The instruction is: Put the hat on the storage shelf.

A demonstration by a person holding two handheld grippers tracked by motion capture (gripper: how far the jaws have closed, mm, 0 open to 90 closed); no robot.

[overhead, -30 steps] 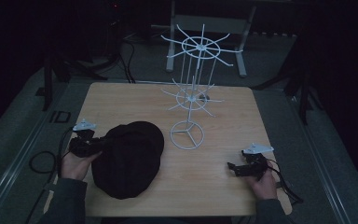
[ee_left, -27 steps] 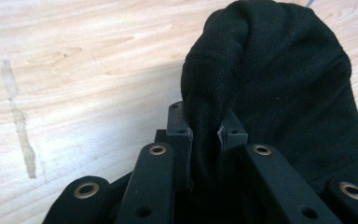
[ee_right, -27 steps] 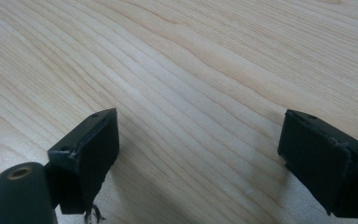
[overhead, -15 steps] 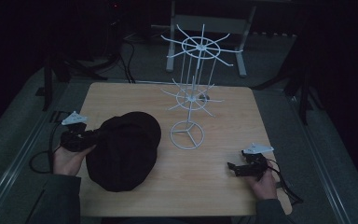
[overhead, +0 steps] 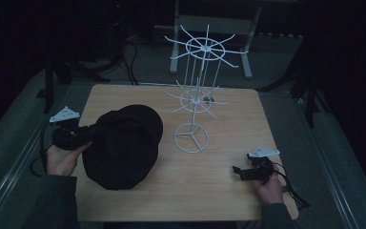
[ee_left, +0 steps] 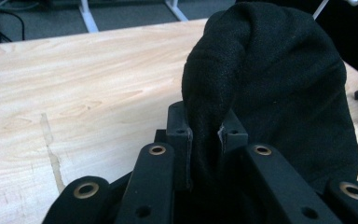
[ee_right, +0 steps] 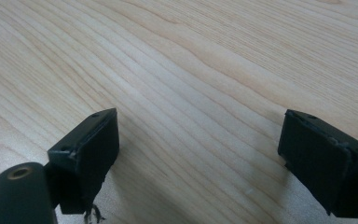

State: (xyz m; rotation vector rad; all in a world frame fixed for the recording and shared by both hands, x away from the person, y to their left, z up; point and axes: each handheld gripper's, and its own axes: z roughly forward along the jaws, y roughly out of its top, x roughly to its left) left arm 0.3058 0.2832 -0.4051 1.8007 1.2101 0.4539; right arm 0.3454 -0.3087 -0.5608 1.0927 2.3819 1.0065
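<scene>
Table [overhead: 228,191] of pale wood takes up the middle of the high view, with dark floor around it. On its far half stands a white wire rack [overhead: 192,138], a round base with a thin post and two tiers of spokes, the upper tier wider than the lower. Left of the rack's base lies a black hat [overhead: 121,148], spread across the table's left half, its left edge raised toward the left gripper [overhead: 88,134].

That gripper sits at the table's left edge, held in the person's left hand [overhead: 62,160], with a grey three-cornered plate on top. In the left gripper view the jaws are drawn close together with a fold of the hat [ee_left: 270,93] pinched between their pads [ee_left: 185,140]; the cloth rises out of the grip and bulges up and to the right over the wood [ee_left: 74,93].

Near the table's right front corner the right gripper [overhead: 237,171] rests low, held in the right hand [overhead: 269,187], well apart from the hat and the rack. In the right gripper view its jaws stand wide apart over bare wood grain [ee_right: 191,84], with nothing between them.
</scene>
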